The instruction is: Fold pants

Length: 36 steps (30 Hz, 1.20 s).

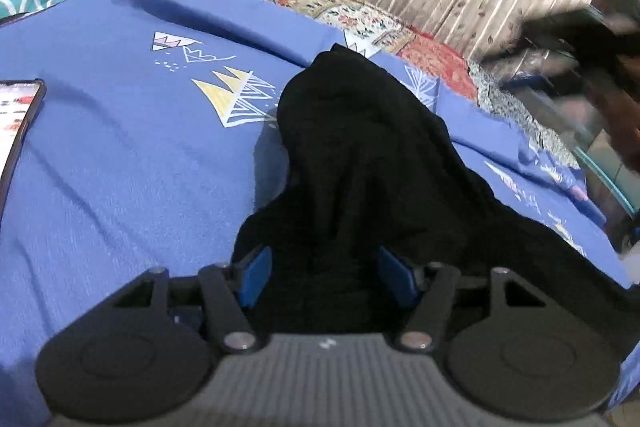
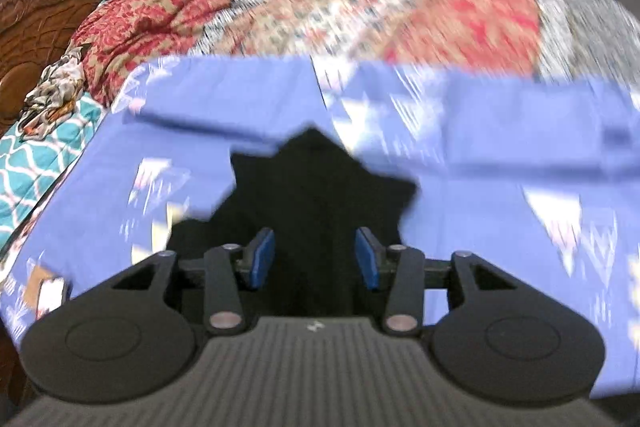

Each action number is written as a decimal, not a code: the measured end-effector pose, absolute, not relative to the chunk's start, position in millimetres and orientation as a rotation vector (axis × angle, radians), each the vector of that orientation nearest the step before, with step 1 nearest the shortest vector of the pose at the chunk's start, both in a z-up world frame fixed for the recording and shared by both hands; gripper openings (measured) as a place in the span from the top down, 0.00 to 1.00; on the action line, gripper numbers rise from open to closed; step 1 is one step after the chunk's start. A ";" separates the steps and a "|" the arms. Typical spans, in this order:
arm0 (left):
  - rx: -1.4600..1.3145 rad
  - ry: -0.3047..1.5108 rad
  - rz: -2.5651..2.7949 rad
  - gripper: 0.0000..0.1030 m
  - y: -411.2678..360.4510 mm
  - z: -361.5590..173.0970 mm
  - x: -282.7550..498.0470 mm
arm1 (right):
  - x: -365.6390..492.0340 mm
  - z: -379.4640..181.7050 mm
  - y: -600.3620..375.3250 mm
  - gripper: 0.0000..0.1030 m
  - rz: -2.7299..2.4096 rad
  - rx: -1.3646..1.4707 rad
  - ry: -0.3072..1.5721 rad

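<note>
The left gripper (image 1: 326,269) has its blue pads (image 1: 256,273) set roughly half apart, with a thick bunch of the black pants (image 1: 360,155) filling the gap between them; whether the pads press on the cloth cannot be told.

The right gripper (image 2: 316,257) also stands about half open, and black pants fabric (image 2: 316,179) lies between and beyond its pads (image 2: 264,259), but the blur hides whether they grip it.

Only the left wrist view shows a phone (image 1: 18,119) at the left edge and the dark blurred shape at upper right. Only the right wrist view shows the carved wooden headboard (image 2: 44,23) at upper left.

In both views the pants lie at centre on the blue patterned bedsheet (image 1: 120,167), running from the fingers up toward mid-frame.
</note>
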State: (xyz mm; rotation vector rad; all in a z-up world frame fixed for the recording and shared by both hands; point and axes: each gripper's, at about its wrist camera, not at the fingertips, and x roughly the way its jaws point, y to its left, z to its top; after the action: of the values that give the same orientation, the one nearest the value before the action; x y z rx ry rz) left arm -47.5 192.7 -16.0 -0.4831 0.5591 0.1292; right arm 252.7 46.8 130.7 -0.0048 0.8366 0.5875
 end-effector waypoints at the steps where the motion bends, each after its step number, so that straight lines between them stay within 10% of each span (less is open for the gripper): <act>1: -0.481 0.552 0.132 0.40 191.6 -16.9 -48.3 | 264.7 132.4 57.3 0.41 0.603 -0.026 0.826; 14: -0.487 0.532 0.117 0.39 195.8 -17.6 -43.8 | 311.4 67.9 175.5 0.17 0.690 -0.391 0.894; 15: -0.488 0.531 0.116 0.39 196.0 -17.8 -44.1 | 312.3 60.5 185.7 0.19 0.686 -0.428 0.912; 16: -0.490 0.530 0.114 0.39 196.4 -18.2 -44.4 | 315.6 53.2 190.0 0.38 0.671 -0.449 0.940; 17: -0.491 0.530 0.113 0.39 196.7 -18.3 -44.3 | 320.0 46.7 191.8 0.80 0.648 -0.474 0.969; 18: -0.491 0.529 0.112 0.38 196.9 -18.4 -44.5 | 325.1 39.6 191.5 0.90 0.614 -0.506 0.994; 30: -0.478 0.542 0.113 0.38 194.4 -14.7 -43.2 | 328.1 192.4 -86.2 0.91 0.261 0.171 0.578; 36: -0.454 0.596 0.024 0.36 185.7 -3.4 -36.9 | 249.1 159.4 -225.0 0.90 0.052 0.334 0.594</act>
State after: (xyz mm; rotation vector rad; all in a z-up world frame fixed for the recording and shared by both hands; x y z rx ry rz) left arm -36.9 185.7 -3.4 -0.4539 0.5956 0.0245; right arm 249.1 -225.0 159.4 0.3340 0.5935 0.0517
